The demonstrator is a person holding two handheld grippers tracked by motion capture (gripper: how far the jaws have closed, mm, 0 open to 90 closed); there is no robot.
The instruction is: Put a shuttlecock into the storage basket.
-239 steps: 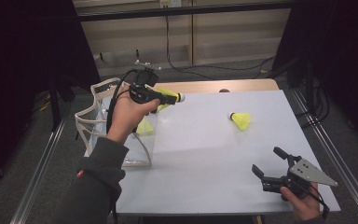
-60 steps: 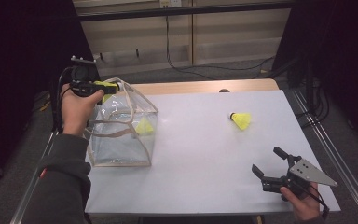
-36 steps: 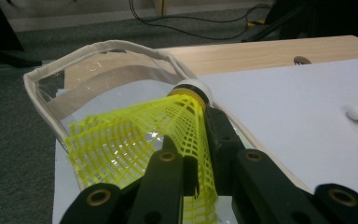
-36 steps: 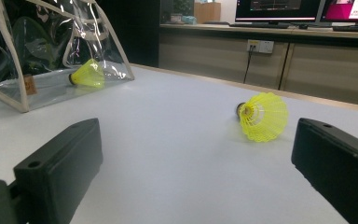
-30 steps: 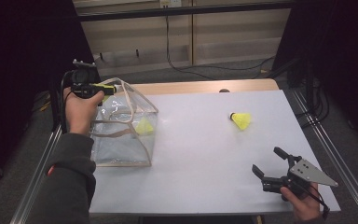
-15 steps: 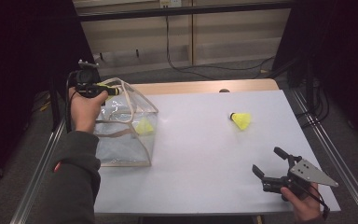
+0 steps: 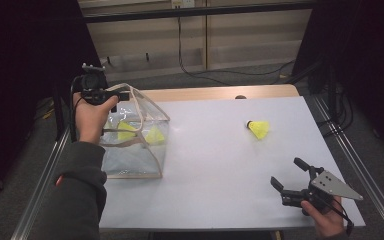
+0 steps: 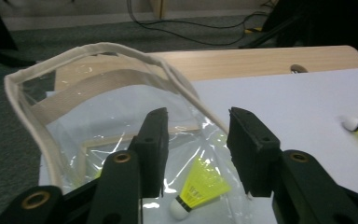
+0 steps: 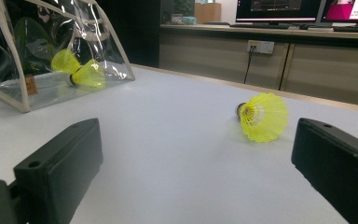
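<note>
Left hand-held gripper (image 8: 196, 154) jaws just opening above bagged shuttlecock (image 8: 199, 190)

1. White table top (image 7: 215, 165), wooden strip (image 7: 220, 93) along its far edge.
2. Black cables (image 7: 200, 70) lying on grey floor behind table.
3. Two monitors (image 9: 279, 8) standing on long counter (image 9: 242, 32).
4. Wall socket (image 9: 260, 46) below counter.

A: What surrounds the white worktop (image 7: 215, 165)?

B: Grey carpet floor (image 7: 260, 75) with black cables (image 7: 205, 75) trailing over it, and pale wood cabinets (image 7: 240, 35) along the far wall.

A: Anything on them?

B: Two lit monitors (image 9: 279, 9), a wall socket (image 9: 259, 46) below. Dark curtains (image 7: 25, 60) hang at both sides.
</note>
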